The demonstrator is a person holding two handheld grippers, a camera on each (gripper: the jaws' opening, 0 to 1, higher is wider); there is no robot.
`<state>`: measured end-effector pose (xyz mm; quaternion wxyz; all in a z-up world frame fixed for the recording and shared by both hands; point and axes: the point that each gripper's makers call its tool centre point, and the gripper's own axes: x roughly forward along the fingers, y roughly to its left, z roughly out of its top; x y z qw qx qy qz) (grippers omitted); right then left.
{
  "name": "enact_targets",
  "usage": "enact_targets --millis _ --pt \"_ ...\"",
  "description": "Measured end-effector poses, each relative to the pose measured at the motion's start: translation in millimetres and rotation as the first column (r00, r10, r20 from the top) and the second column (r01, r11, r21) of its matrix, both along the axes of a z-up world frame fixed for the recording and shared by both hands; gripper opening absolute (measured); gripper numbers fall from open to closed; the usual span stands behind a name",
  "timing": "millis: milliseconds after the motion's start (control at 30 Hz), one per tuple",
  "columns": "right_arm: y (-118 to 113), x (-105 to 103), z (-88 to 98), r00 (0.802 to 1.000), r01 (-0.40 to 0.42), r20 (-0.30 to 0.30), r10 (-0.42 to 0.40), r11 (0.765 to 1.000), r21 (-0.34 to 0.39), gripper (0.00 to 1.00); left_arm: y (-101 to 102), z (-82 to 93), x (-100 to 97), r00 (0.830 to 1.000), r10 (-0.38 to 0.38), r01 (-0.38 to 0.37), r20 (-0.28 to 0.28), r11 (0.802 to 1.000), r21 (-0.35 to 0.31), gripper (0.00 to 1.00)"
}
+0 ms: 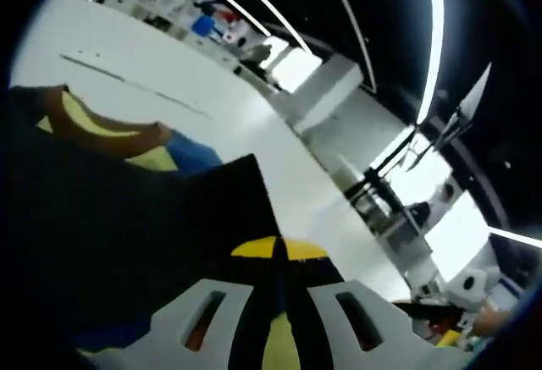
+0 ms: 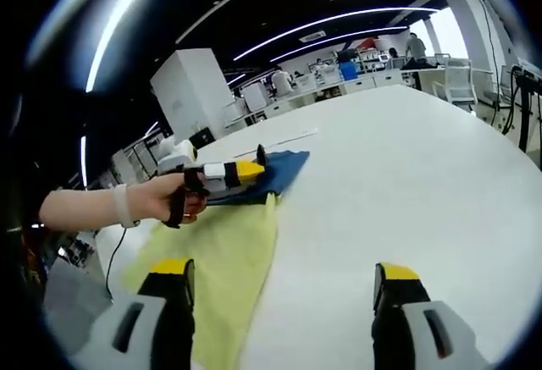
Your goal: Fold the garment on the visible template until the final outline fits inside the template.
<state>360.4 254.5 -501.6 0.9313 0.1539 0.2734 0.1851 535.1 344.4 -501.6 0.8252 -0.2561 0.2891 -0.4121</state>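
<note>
Right gripper fingers wide over white surface; its view shows left gripper pinching blue garment above yellow template.

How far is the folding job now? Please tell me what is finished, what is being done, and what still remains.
Done: little that shows. The yellow template lies flat on the white table.

In hand: the left hand-held gripper, jaws together, pinches the dark blue garment and lifts an edge.

Left: the garment lies mostly past the template's far end, so it must be folded until it fits inside. The right hand-held gripper hangs open, holding nothing.
</note>
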Motion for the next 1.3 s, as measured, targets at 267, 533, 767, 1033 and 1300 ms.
enact_targets --millis 267,533,767,1033,1300 --pt "1 2 2.7 1.000 0.006 0.007 -0.006 1.000 0.009 0.88 -14 11.0 -7.6 0.994 -0.060 0.060 0.089 0.998 0.006 0.29" --pt "1 2 4.2 1.000 0.005 0.011 -0.005 1.000 0.011 0.88 -8 18.7 -11.7 0.976 -0.110 0.094 0.190 0.991 0.091 0.74" --pt "7 4 6.6 1.000 -0.009 0.018 0.009 1.000 0.011 0.88 3 27.7 -15.2 0.958 -0.141 0.105 0.249 0.983 0.152 0.84" --pt "14 9 12.6 0.999 -0.032 0.029 0.031 0.999 0.007 0.88 18 36.3 -18.6 0.951 -0.156 0.115 0.267 0.980 0.165 0.84" --pt "20 12 16.4 0.998 -0.054 0.037 0.053 0.999 0.003 0.88 46 40.6 -28.8 0.945 -0.154 0.099 0.289 0.975 0.198 0.82"
